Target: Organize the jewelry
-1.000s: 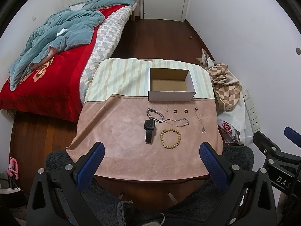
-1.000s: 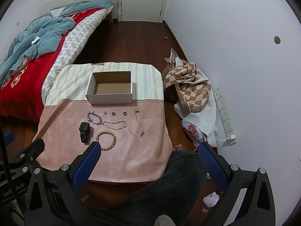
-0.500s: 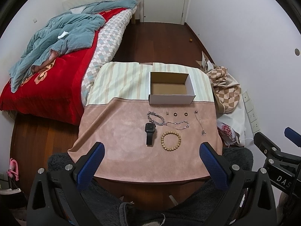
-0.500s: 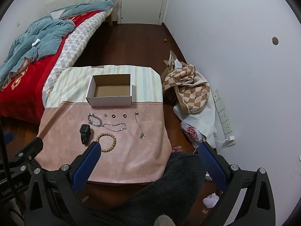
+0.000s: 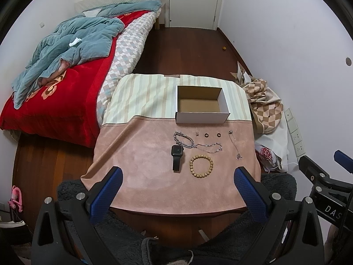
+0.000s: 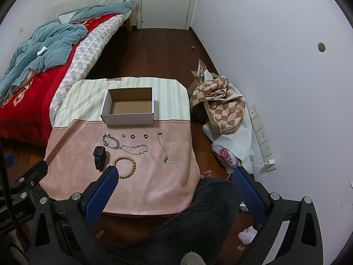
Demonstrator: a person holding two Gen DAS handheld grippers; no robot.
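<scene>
An open, empty white cardboard box [image 5: 201, 116] [image 6: 128, 118] stands on a cloth-covered table [image 5: 136, 154] [image 6: 72, 154]. In front of it lie a silver chain bracelet [image 5: 183, 139] [image 6: 111, 141], a thin silver chain [image 5: 209, 148] [image 6: 134, 148], small rings [image 5: 206, 135] [image 6: 132, 136], a pendant necklace [image 5: 234, 144] [image 6: 163, 146], a black smartwatch [image 5: 177, 155] [image 6: 99, 154] and a wooden bead bracelet [image 5: 201, 166] [image 6: 126, 165]. My left gripper [image 5: 176, 181] is open and empty, high above the table's near edge. My right gripper [image 6: 174, 182] is open and empty, above the table's near right corner.
A bed [image 5: 55, 92] with a red cover and blue quilt stands left of the table. A checkered bag [image 6: 222, 108] and plastic bags lie on the floor at the right by the wall. A closed door [image 5: 194, 0] is at the back.
Both grippers have risen and pulled back, so the table and jewelry look smaller and more of the room shows. Nothing on the table has moved.
</scene>
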